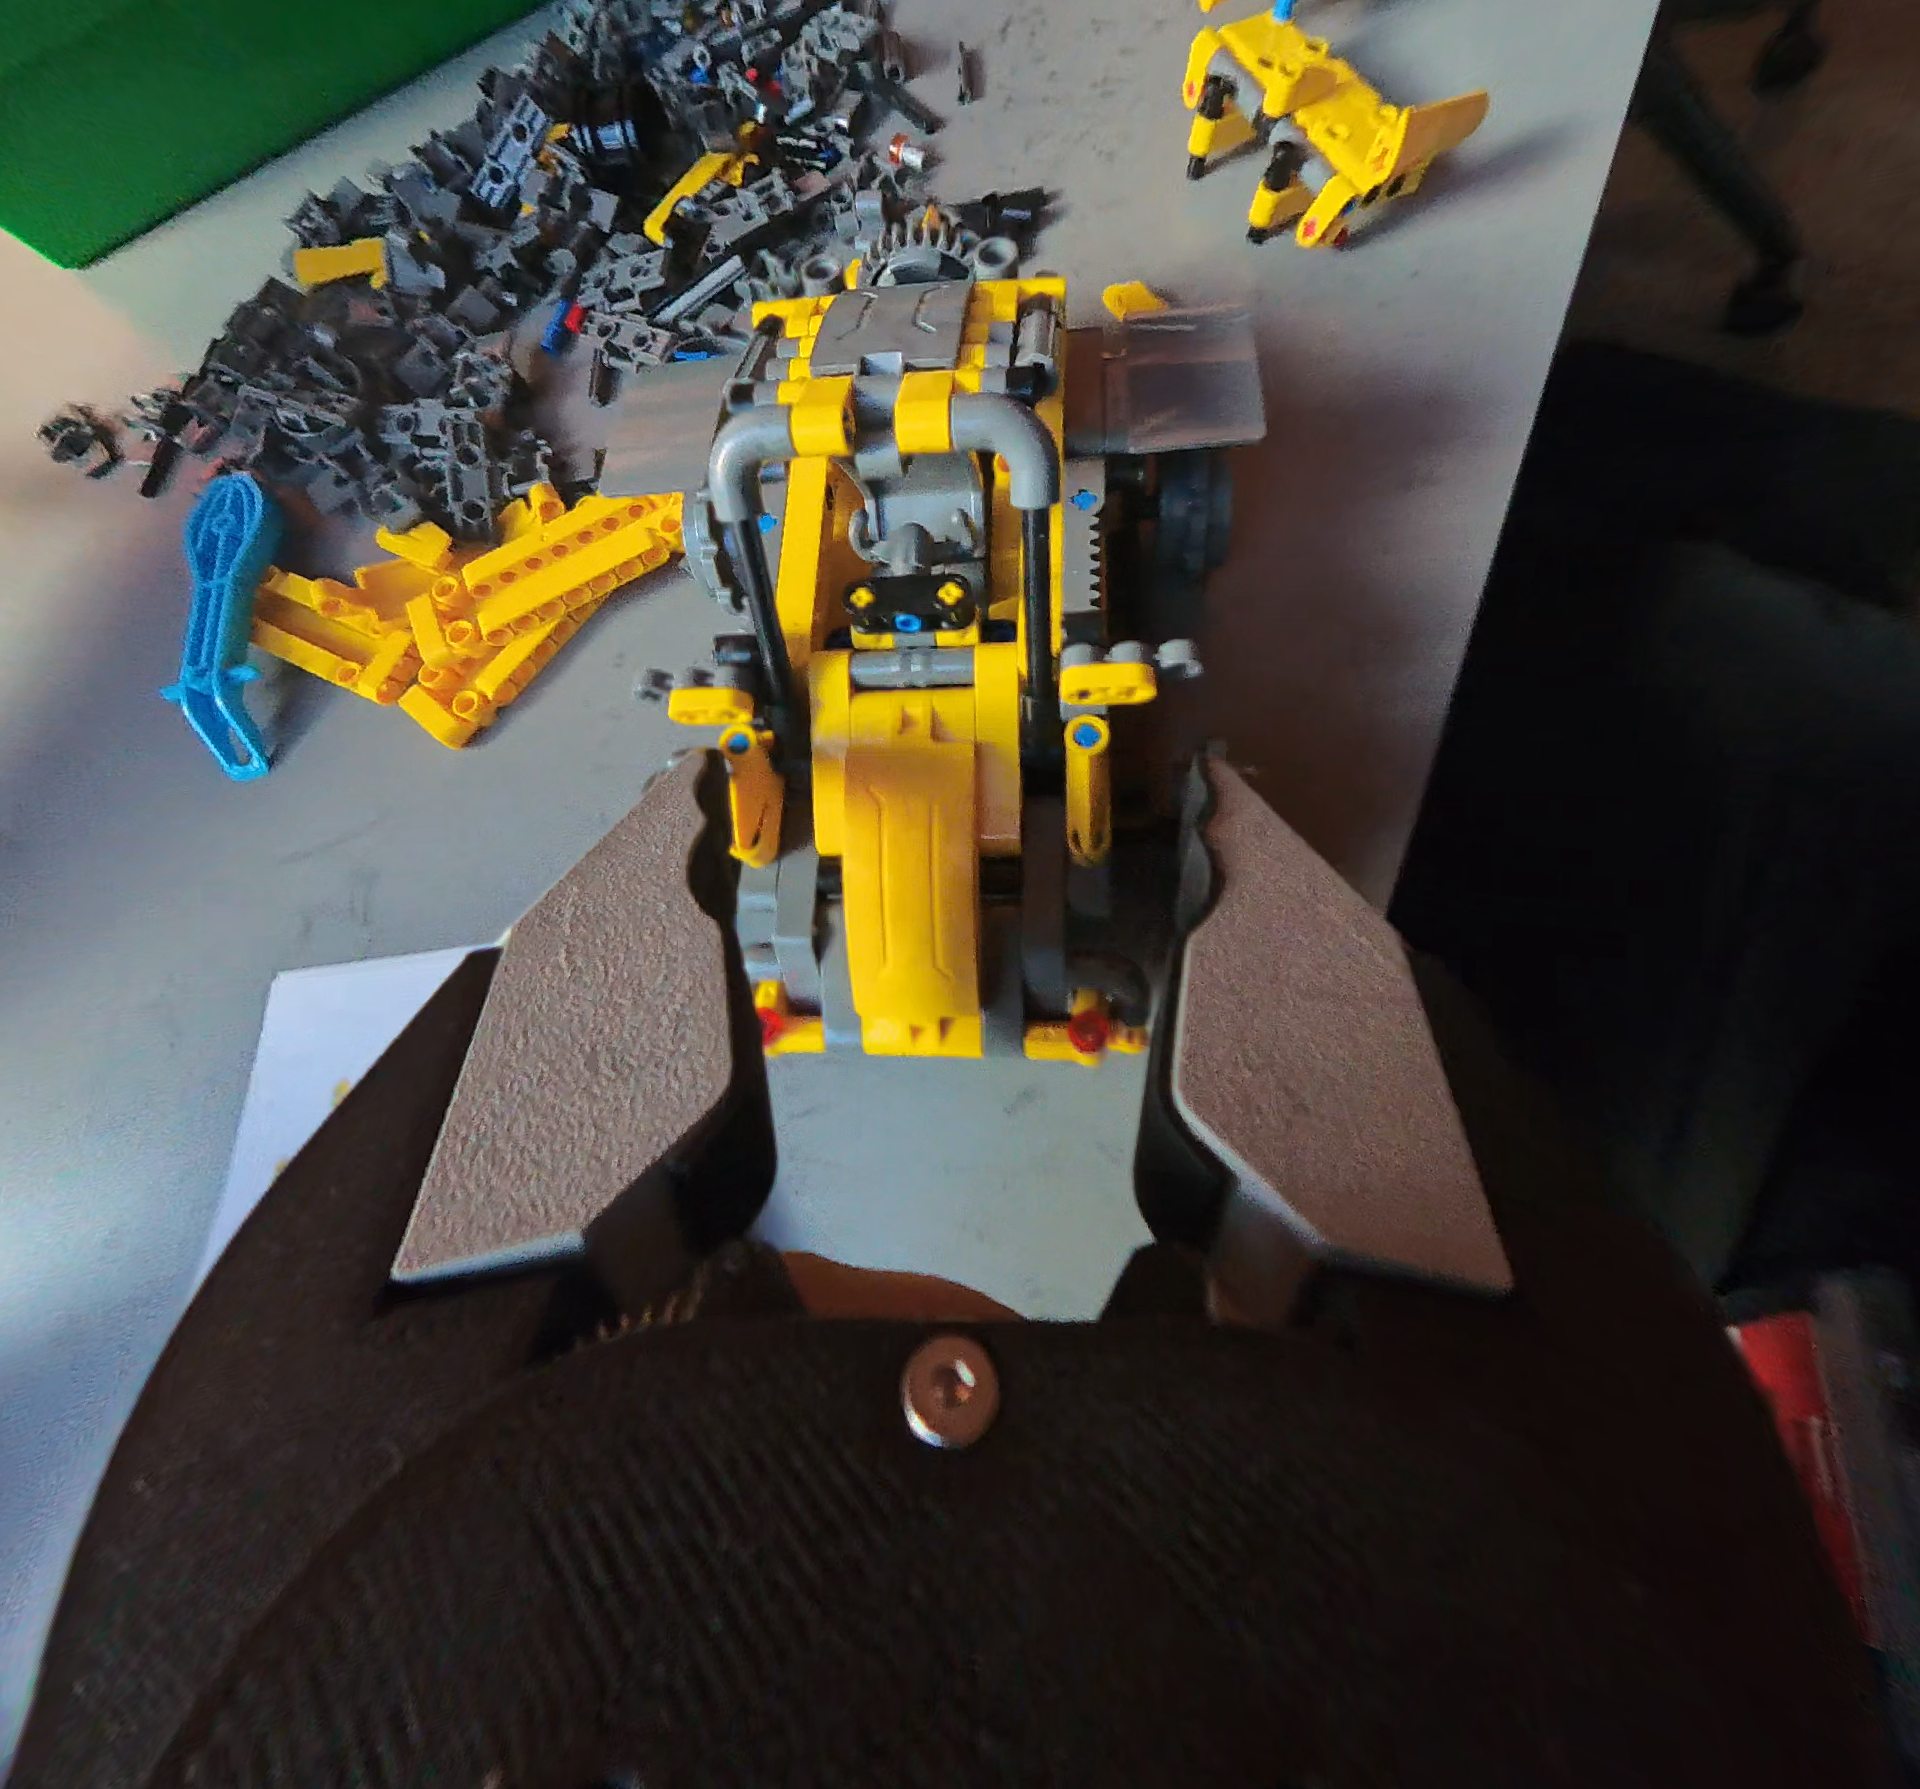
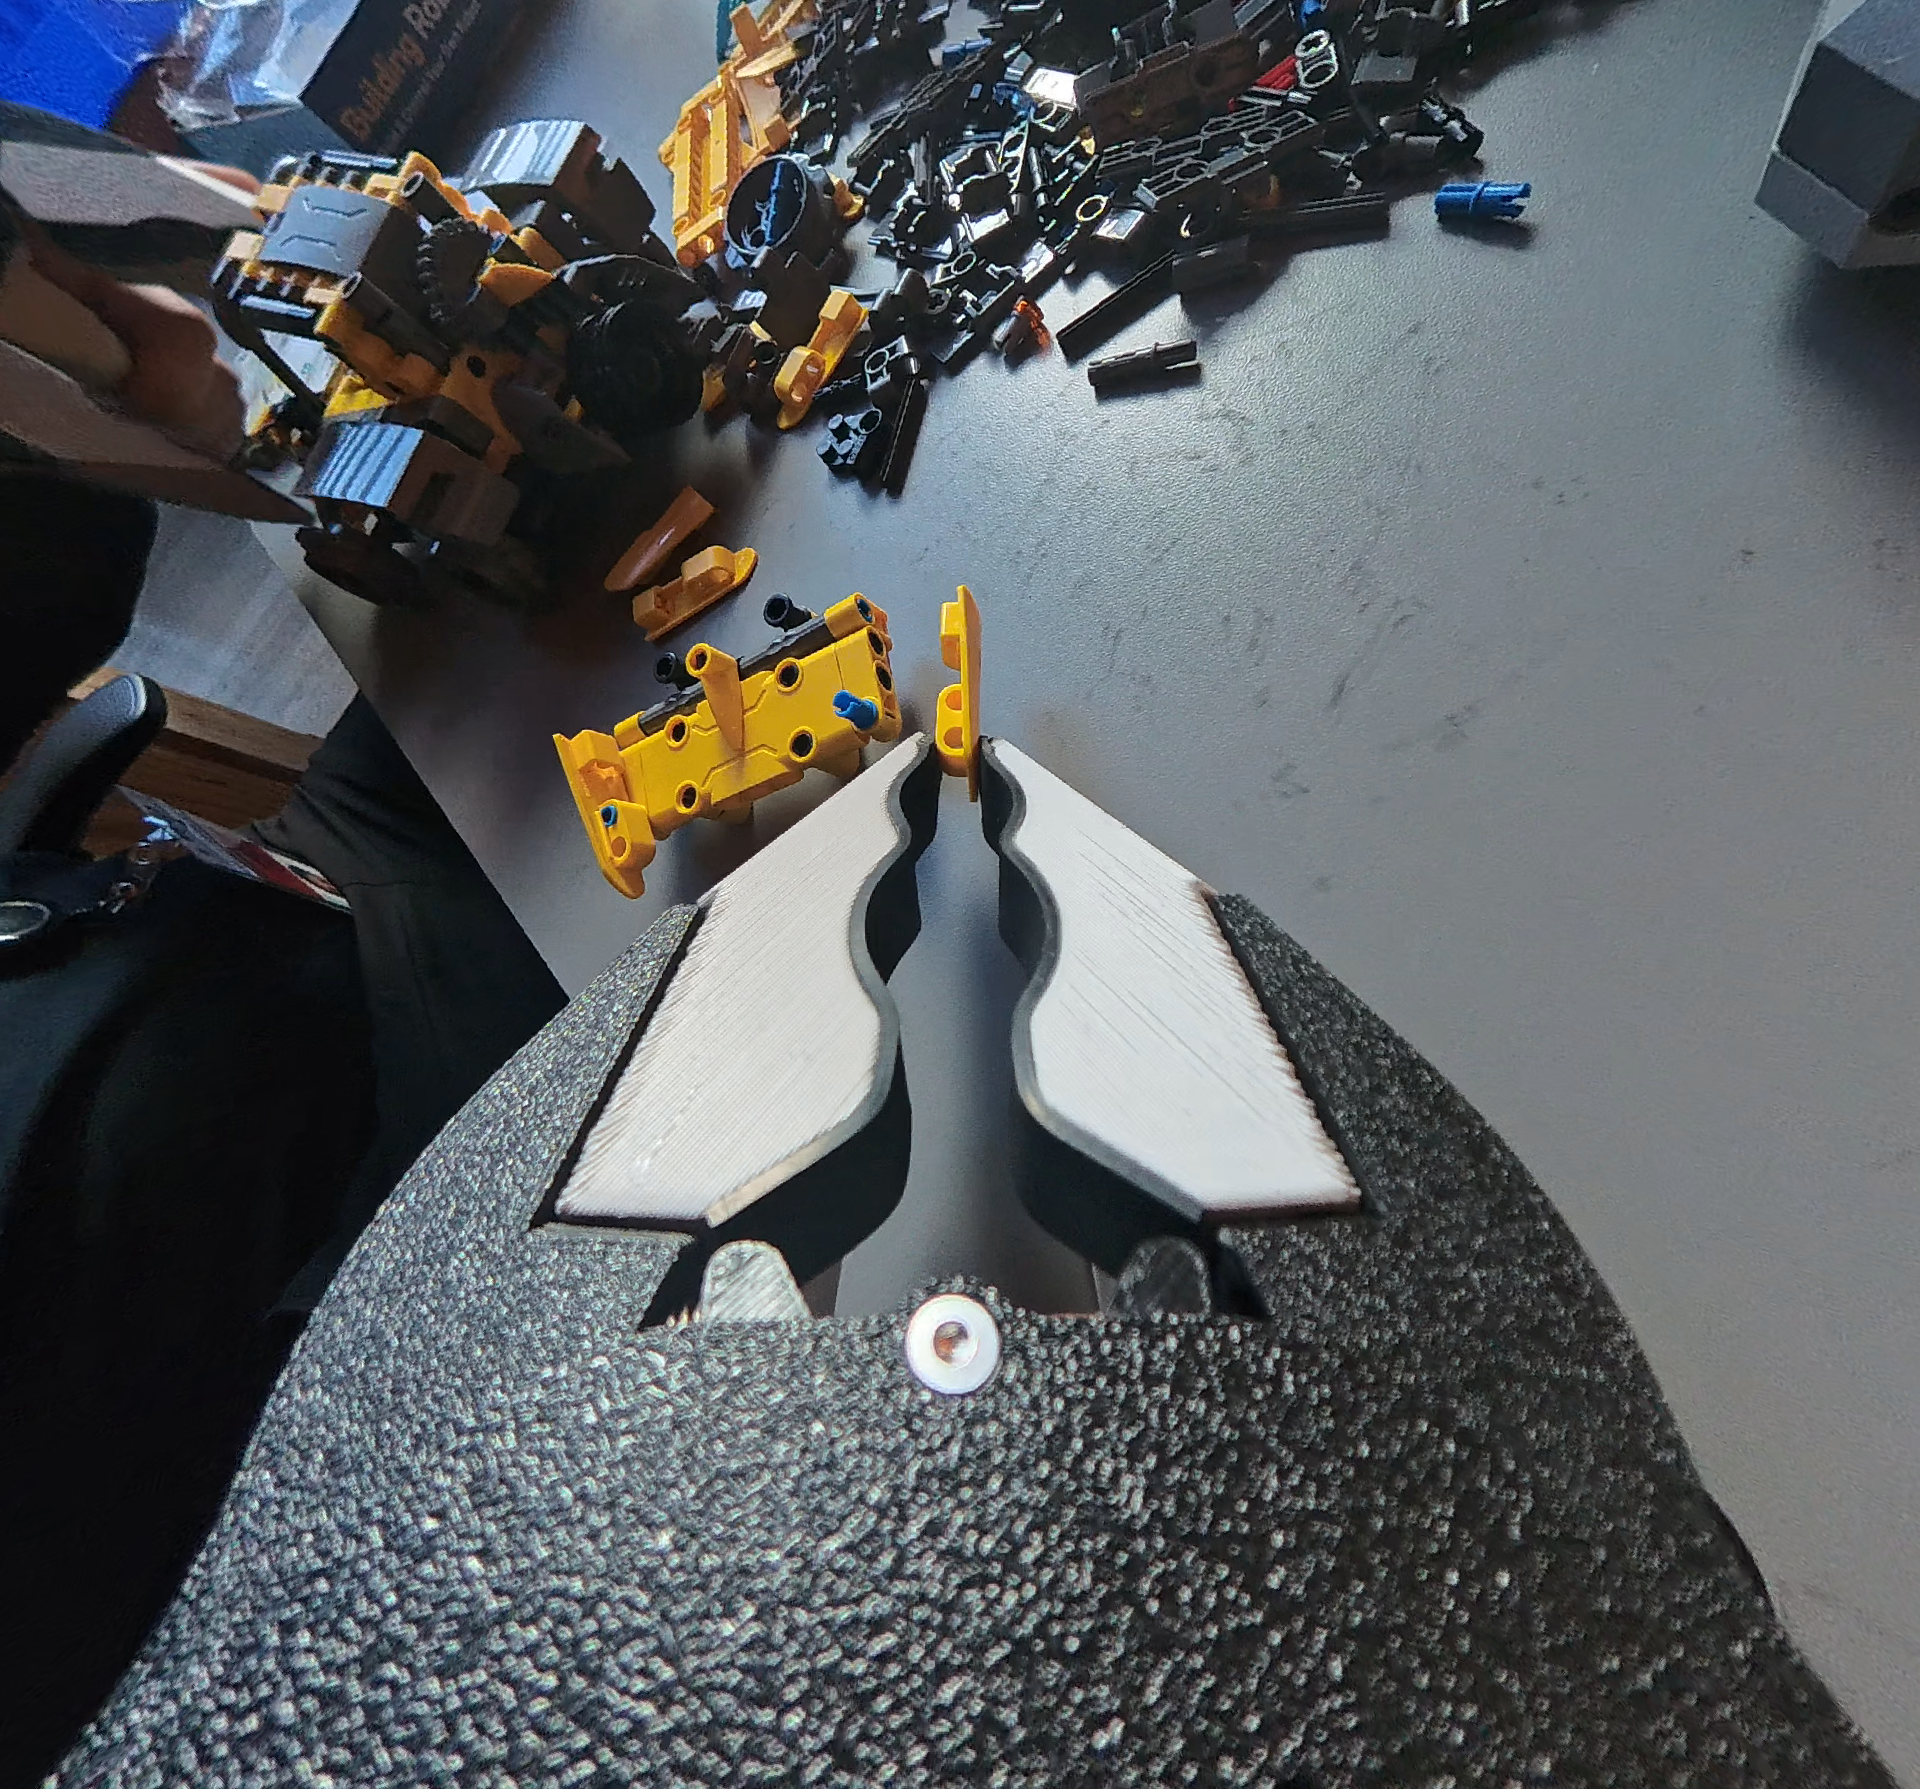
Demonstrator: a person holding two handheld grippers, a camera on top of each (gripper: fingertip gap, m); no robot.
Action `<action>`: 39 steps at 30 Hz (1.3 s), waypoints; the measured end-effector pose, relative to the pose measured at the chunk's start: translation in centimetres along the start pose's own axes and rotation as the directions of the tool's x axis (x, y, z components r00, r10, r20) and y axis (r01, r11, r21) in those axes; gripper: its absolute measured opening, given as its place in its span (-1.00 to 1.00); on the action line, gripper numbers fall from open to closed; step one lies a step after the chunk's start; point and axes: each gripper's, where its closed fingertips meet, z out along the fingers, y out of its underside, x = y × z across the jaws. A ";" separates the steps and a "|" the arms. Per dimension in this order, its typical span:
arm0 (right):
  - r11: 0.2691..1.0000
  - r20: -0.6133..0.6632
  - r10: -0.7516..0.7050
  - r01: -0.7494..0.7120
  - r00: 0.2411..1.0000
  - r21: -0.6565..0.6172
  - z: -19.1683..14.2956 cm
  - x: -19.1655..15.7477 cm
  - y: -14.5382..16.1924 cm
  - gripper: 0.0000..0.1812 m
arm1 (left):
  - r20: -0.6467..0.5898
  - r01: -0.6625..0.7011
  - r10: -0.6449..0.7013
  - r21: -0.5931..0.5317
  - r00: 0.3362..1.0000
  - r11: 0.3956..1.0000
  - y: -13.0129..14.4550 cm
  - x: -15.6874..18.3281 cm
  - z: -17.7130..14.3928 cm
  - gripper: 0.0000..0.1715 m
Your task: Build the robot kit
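Note:
My left gripper [image 1: 951, 783] is shut on the rear of a yellow and grey toy brick vehicle [image 1: 904, 596]. Its brown fingers [image 1: 613, 991] press on both sides of it on the grey table [image 1: 935, 1147]. The vehicle also shows in the right wrist view [image 2: 436, 337], at the left near the table edge. My right gripper [image 2: 956, 757] is shut on a small yellow panel piece [image 2: 961, 679] and holds it upright. A yellow brick subassembly [image 2: 748, 731] with a blue pin lies just left of the panel. In the left wrist view, the subassembly [image 1: 1320, 129] is at the far right.
A big pile of dark loose pieces [image 1: 540, 212] lies far left of the vehicle, with yellow beams [image 1: 488, 617] and a blue tool [image 1: 223, 617]. A green sheet [image 1: 260, 25], white paper [image 1: 332, 1064], a dark box [image 2: 416, 25], a grey block [image 2: 1849, 108] and a lone blue pin [image 2: 1481, 201] surround them. The tips of one gripper are about 25 cm away from the tips of the other. The left gripper is farther from the yellow brick subassembly [image 2: 748, 731], some 20 cm, than the right, some 4 cm. It is also in sight in the left wrist view [image 1: 1321, 75].

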 end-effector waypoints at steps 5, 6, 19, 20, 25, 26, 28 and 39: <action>1.000 -0.008 0.028 -0.028 1.000 0.014 -0.1 0.3 -0.2 -0.93 | 0.076 0.043 -0.051 0.112 0.996 0.993 0.6 0.3 -3.3 -0.03; 0.999 -0.011 0.037 -0.036 0.999 0.018 -0.1 0.4 -0.2 -0.93 | 0.091 0.057 -0.070 0.140 0.993 0.989 0.8 0.4 -4.3 -0.03; 0.993 -0.038 0.108 -0.106 0.993 0.056 -0.2 1.2 -0.7 -0.93 | -0.125 0.204 -0.166 0.428 0.978 0.880 4.2 10.2 -6.2 -0.16; 0.992 -0.037 0.114 -0.111 0.993 0.058 -0.2 1.2 -0.8 -0.93 | -0.130 0.192 -0.149 0.435 0.980 0.880 3.8 10.3 -5.7 -0.16; 0.988 -0.007 0.143 -0.143 0.990 0.054 -0.2 1.2 -0.8 -0.93 | -0.266 0.299 -0.186 0.497 0.946 0.815 -0.9 9.8 -4.1 -0.16; 0.989 0.002 0.142 -0.142 0.990 0.050 -0.2 1.2 -0.8 -0.93 | -0.287 0.311 -0.180 0.521 0.941 0.795 -1.8 9.7 -4.0 -0.18; 0.990 0.015 0.135 -0.135 0.991 0.040 -0.1 1.0 -0.8 -0.93 | -0.290 0.310 -0.168 0.564 0.942 0.765 -3.1 9.2 -3.7 -0.22; 0.979 -0.001 0.194 -0.193 0.981 0.063 -0.1 1.7 -1.2 -0.93 | -0.432 0.317 -0.009 0.647 0.902 0.694 -3.2 10.1 -6.5 -0.25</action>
